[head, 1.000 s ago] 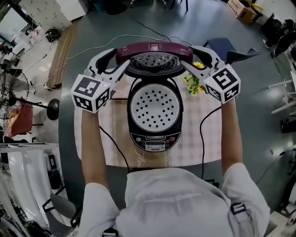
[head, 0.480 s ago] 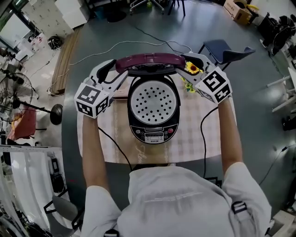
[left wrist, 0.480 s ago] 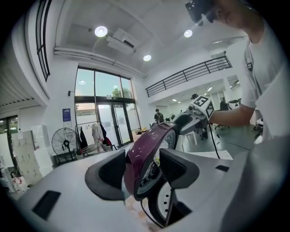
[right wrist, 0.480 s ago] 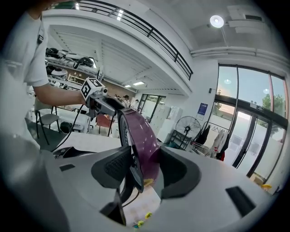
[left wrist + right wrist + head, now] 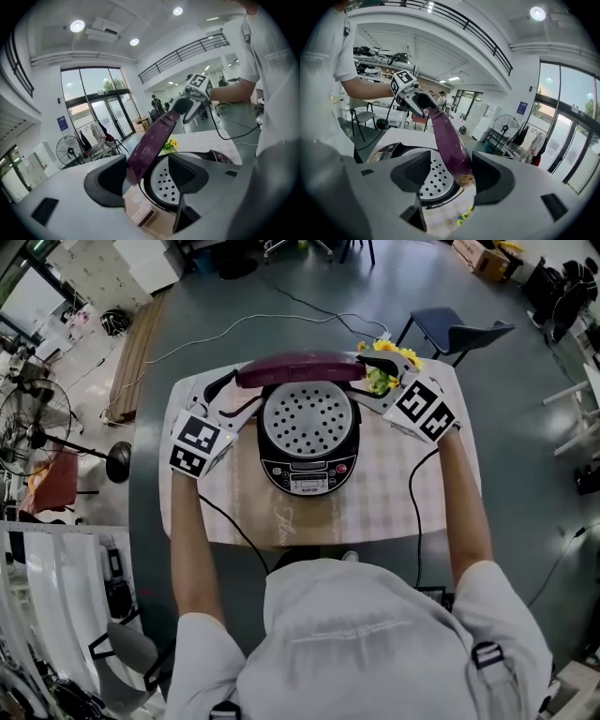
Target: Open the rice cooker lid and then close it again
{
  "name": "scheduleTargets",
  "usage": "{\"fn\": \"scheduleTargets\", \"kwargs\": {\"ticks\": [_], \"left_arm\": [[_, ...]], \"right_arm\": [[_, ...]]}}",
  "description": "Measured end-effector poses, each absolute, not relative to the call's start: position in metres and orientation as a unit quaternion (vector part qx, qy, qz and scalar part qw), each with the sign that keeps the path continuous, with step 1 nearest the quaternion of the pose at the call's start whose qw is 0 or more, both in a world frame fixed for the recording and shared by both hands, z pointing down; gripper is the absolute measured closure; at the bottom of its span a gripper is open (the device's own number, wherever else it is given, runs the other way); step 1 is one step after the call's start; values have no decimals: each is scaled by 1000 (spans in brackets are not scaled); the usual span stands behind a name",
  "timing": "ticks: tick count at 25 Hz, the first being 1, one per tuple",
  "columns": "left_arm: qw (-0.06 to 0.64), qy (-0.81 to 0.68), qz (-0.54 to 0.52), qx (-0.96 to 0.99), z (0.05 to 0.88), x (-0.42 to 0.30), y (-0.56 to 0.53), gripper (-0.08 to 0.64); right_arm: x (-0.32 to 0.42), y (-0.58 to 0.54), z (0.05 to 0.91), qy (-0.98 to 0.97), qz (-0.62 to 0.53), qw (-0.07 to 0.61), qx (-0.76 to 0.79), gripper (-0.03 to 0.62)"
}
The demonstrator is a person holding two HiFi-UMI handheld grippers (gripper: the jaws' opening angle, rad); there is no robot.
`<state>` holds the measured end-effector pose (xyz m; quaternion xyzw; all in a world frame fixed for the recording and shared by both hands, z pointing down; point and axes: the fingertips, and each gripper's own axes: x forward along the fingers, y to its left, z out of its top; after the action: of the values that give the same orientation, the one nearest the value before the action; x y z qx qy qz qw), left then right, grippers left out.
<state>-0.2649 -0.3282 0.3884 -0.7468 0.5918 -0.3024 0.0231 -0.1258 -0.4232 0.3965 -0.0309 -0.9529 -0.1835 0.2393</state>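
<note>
The rice cooker (image 5: 307,451) is sitting mid-way across the table (image 5: 394,512), its purple lid (image 5: 300,369) standing raised at the far side. The left gripper (image 5: 150,172) and right gripper (image 5: 452,174) are straddling the lid's left and right ends, their jaws wide and just opening, not clamping it.

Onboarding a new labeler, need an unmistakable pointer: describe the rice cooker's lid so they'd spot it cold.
Find the checked tablecloth; the rice cooker sits on it. The lid is the dark purple slab tipped up along the cooker's far edge. Nothing else there is purple: the perforated plate below it is white, the flowers beside it yellow.
</note>
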Motion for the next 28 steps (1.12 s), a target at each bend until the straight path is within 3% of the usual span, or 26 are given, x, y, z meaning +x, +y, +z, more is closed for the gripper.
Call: {"fn": "scheduleTargets", "kwargs": {"ticks": [15, 24, 28], "left_arm": [[-71, 552, -361, -748, 462, -221, -274, 212], [-129, 542, -346, -755, 504, -205, -255, 207], [-164, 546, -291, -769, 512, -202, -253, 204]], "right_arm": [[-91, -363, 461, -931, -169, 312, -87, 273], [-85, -344, 501, -924, -139, 343, -101, 267], [-87, -346, 513, -924, -132, 348, -87, 285]]}}
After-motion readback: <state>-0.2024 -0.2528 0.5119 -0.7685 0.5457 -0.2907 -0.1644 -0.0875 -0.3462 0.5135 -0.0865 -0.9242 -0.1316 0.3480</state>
